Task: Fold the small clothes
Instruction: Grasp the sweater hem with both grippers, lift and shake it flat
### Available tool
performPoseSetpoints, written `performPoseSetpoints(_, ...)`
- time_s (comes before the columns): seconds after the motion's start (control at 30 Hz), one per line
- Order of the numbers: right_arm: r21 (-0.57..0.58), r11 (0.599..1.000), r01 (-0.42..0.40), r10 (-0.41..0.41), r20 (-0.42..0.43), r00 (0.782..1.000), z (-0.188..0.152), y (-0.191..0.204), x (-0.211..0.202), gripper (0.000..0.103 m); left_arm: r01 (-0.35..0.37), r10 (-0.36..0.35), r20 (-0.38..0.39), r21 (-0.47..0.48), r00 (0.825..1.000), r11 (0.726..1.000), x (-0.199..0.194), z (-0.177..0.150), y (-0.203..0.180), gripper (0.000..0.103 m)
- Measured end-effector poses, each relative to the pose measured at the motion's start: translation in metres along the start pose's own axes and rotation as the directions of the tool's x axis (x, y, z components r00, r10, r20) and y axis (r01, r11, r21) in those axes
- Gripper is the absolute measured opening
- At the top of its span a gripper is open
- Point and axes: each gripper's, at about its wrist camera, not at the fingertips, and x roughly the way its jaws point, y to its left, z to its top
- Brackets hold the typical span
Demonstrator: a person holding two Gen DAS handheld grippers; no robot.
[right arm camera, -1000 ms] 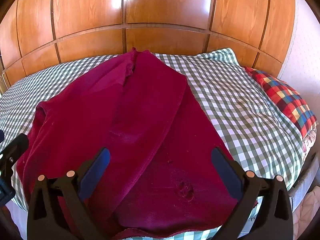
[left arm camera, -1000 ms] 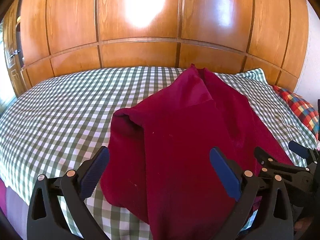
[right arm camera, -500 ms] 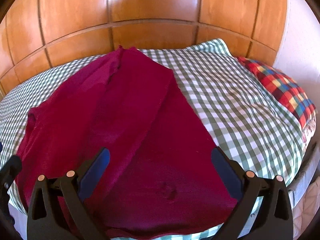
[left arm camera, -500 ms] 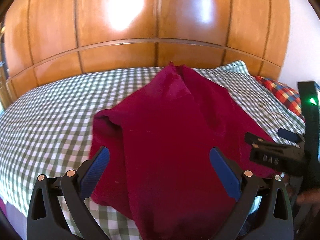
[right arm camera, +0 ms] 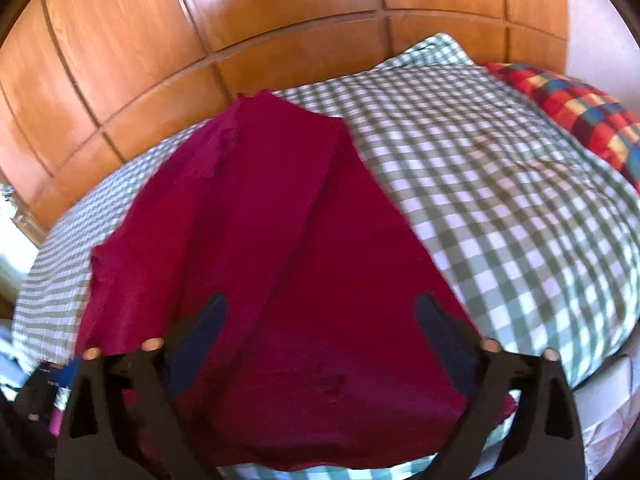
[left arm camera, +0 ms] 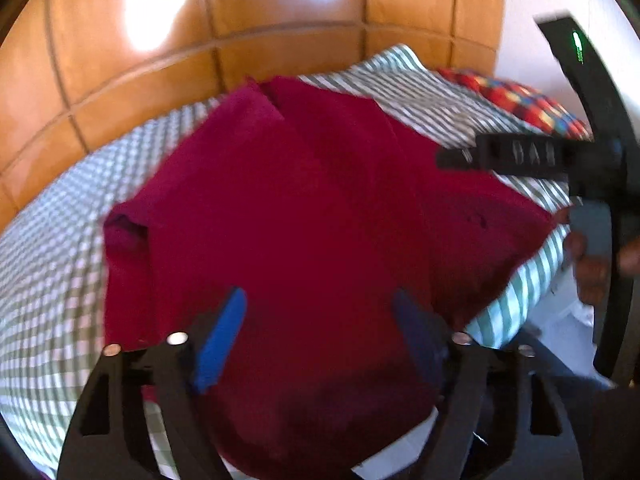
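- The dark red garment (left arm camera: 304, 208) lies spread on the bed (right arm camera: 500, 208), over a green-and-white checked cover, its near hem at the bed's front edge and its far end reaching toward the wooden panelled wall (right arm camera: 248, 28). Laying it flat like this probably gives a firm base for creasing it.
- One long flap is already turned over along the garment's length, its edge running as a diagonal ridge in the right wrist view. So I judge a lengthwise fold is made and a crosswise one remains.
- The left hand-held gripper (left arm camera: 320, 336) hangs over the near part of the cloth with its blue-padded fingers (left arm camera: 220, 340) parted by a clear gap. Nothing is between them; cloth merely shows through the gap.
- The right hand-held gripper (right arm camera: 324, 344) is spread wider, likewise above the near hem and holding nothing. In the left wrist view its body appears at the right, beside the garment's near right corner, with a hand (left arm camera: 592, 268) on its handle.
- Both sit near the hem, likely because its corners are what must be pinched to carry that end forward.
- A red, blue and yellow plaid pillow (right arm camera: 580, 112) lies at the far right, well apart from the garment.
- Raised characters show on the right gripper's body and beside a green light on its frame, but blur makes them unreadable. No brand or label shows on the garment.
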Motion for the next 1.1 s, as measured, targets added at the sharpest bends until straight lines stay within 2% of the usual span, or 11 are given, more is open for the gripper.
performPoseSetpoints(0.17, 0.028, 0.996, -0.083, 0.084, -0.027, 0.996, 0.002, -0.001, 0.002, 0.057, 0.043, -0.041, -0.031, 0.056, 0.999, 0.998, 0.011, -0.003, -0.012, 0.065)
performPoseSetpoints(0.23, 0.051, 0.991, -0.127, 0.129, -0.045, 0.991, 0.001, -0.004, 0.005, 0.052, 0.054, -0.052, -0.034, 0.068, 0.998, 0.996, 0.012, -0.005, -0.012, 0.039)
performPoseSetpoints(0.27, 0.071, 0.984, -0.165, 0.169, -0.061, 0.984, 0.0, -0.004, 0.007, 0.048, 0.084, -0.083, -0.024, 0.051, 0.996, 0.995, 0.009, -0.005, -0.008, 0.034)
performPoseSetpoints(0.33, 0.104, 0.963, -0.25, 0.261, -0.109, 0.959, -0.002, -0.002, 0.015, 0.047, 0.12, -0.12, -0.013, 0.015, 0.993, 0.993, 0.004, -0.005, 0.005, 0.01)
performPoseSetpoints(0.47, 0.093, 0.943, -0.32, 0.332, -0.184, 0.925, -0.009, 0.015, 0.027, 0.043, 0.221, -0.217, 0.05, -0.12, 0.975, 0.968, -0.017, -0.013, 0.042, 0.007)
performPoseSetpoints(0.63, 0.074, 0.933, -0.351, 0.358, -0.257, 0.898, -0.018, 0.035, 0.044, 0.033, 0.246, -0.212, 0.148, -0.277, 0.966, 0.929, -0.05, -0.019, 0.095, 0.007)
performPoseSetpoints(0.73, 0.041, 0.937, -0.348, 0.345, -0.282, 0.895, -0.025, 0.046, 0.053, 0.031, 0.223, -0.153, 0.219, -0.345, 0.964, 0.912, -0.077, -0.015, 0.132, 0.007)
performPoseSetpoints(0.8, -0.011, 0.939, -0.343, 0.326, -0.284, 0.902, -0.024, 0.054, 0.053, 0.011, 0.188, -0.098, 0.244, -0.377, 0.965, 0.907, -0.088, -0.011, 0.154, 0.007)
performPoseSetpoints(0.9, -0.08, 0.935, -0.346, 0.315, -0.264, 0.912, -0.02, 0.061, 0.047, 0.006, 0.128, -0.012, 0.265, -0.423, 0.964, 0.897, -0.098, 0.003, 0.188, 0.007)
performPoseSetpoints(1.0, -0.143, 0.928, -0.345, 0.312, -0.214, 0.926, -0.009, 0.065, 0.031, 0.006, 0.012, 0.114, 0.245, -0.462, 0.963, 0.887, -0.102, 0.021, 0.227, 0.007)
performPoseSetpoints(1.1, -0.188, 0.922, -0.337, 0.309, -0.165, 0.937, 0.004, 0.066, 0.013, 0.006, -0.125, 0.254, 0.192, -0.509, 0.948, 0.851, -0.097, 0.041, 0.269, 0.007)
